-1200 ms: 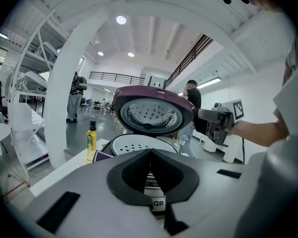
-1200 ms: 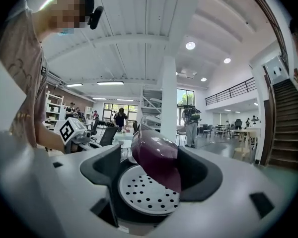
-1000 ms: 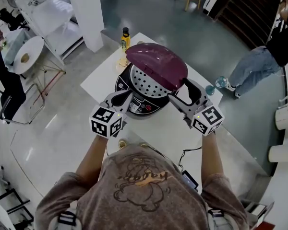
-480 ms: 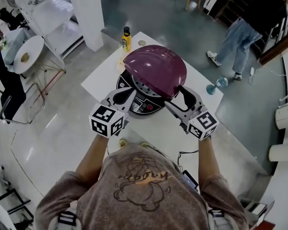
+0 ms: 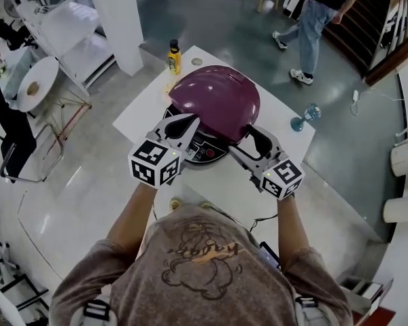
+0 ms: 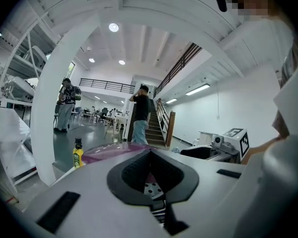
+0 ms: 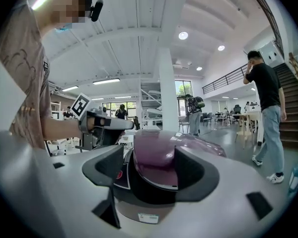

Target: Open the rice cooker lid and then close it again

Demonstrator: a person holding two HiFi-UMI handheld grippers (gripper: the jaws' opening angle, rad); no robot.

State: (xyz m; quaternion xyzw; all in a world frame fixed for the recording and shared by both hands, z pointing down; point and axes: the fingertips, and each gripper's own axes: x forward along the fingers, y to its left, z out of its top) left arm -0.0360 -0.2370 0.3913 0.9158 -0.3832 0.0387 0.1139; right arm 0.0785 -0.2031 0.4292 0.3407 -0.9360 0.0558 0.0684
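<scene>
Both forearms reach forward from the person's shoulders and converge on the rice cooker point(image 5: 205, 147). The left gripper point(image 5: 190, 122) points almost level, tipped slightly down and angled inward. Its fingers are clenched together on nothing. Through the hollow between their pads shows the cooker's perforated plate point(image 6: 151, 188), just ahead of the tips. The purple lid point(image 5: 215, 100) is lowered nearly onto the pot, with its near rim just beyond those fingertips. The right gripper point(image 5: 247, 138) also points near level and inward. Its fingers are spread and closing, with the lid's front edge lying between them, but no firm grip shows. A yellow bottle point(image 5: 172, 56) stands well beyond both sets of fingertips on the white table point(image 5: 139, 111).
</scene>
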